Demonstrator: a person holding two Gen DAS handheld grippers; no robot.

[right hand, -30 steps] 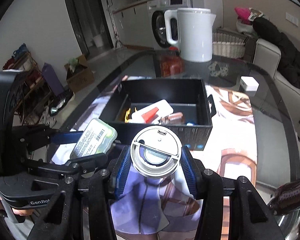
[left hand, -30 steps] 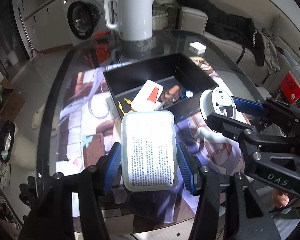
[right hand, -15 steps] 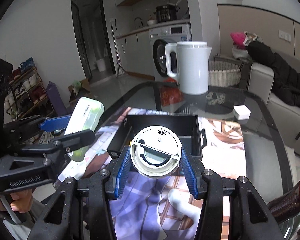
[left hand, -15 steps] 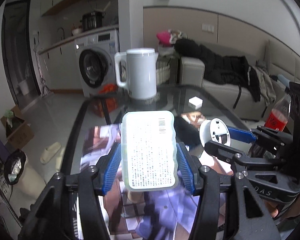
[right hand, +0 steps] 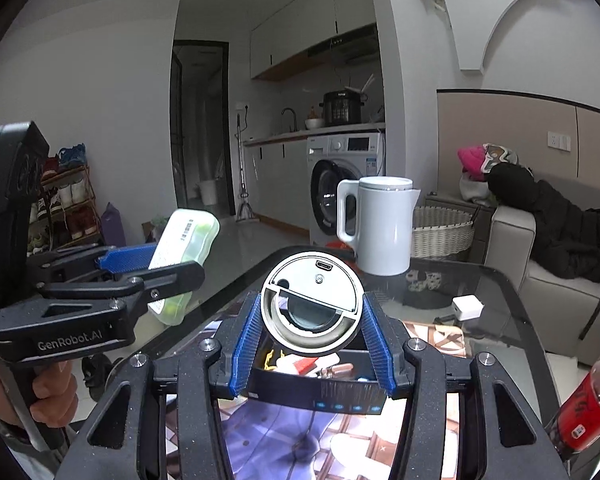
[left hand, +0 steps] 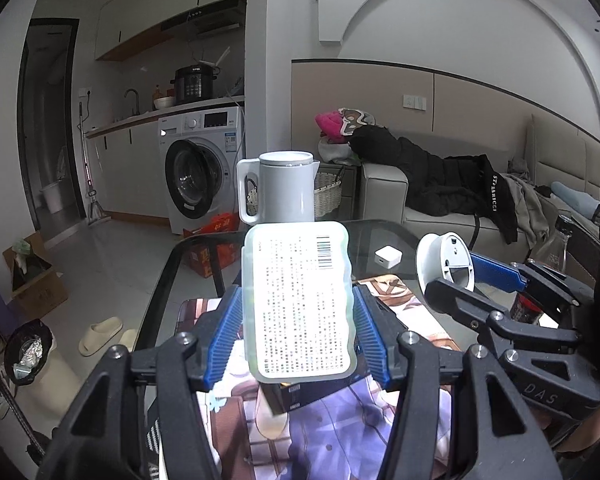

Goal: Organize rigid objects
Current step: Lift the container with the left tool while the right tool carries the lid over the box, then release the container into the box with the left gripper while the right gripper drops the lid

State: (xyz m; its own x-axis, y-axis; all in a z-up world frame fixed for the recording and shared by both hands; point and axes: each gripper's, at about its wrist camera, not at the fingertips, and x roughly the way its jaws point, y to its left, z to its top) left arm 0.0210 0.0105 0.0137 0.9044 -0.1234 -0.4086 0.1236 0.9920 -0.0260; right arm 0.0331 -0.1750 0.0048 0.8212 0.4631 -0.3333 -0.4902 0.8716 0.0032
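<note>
Here, in the left wrist view, the left gripper [left hand: 298, 336] holds a pale rectangular container [left hand: 298, 306] with a printed label, its blue fingers [left hand: 224, 340] pressed to both long sides, lifted above the glass counter [left hand: 384, 236]. At 3 o'clock the right gripper [left hand: 456, 276] carries a round white device [left hand: 446, 258]. A white kettle [left hand: 280, 188] stands at 12 o'clock.

In the right wrist view, the fingers [right hand: 246, 344] clamp the round white device [right hand: 312, 302] above an open black box [right hand: 316, 390]. The container [right hand: 184, 256] sits at 9 o'clock.

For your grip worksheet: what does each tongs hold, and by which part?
Left tongs: translucent labelled case, by its long sides. Right tongs: round white device, by its rim.
</note>
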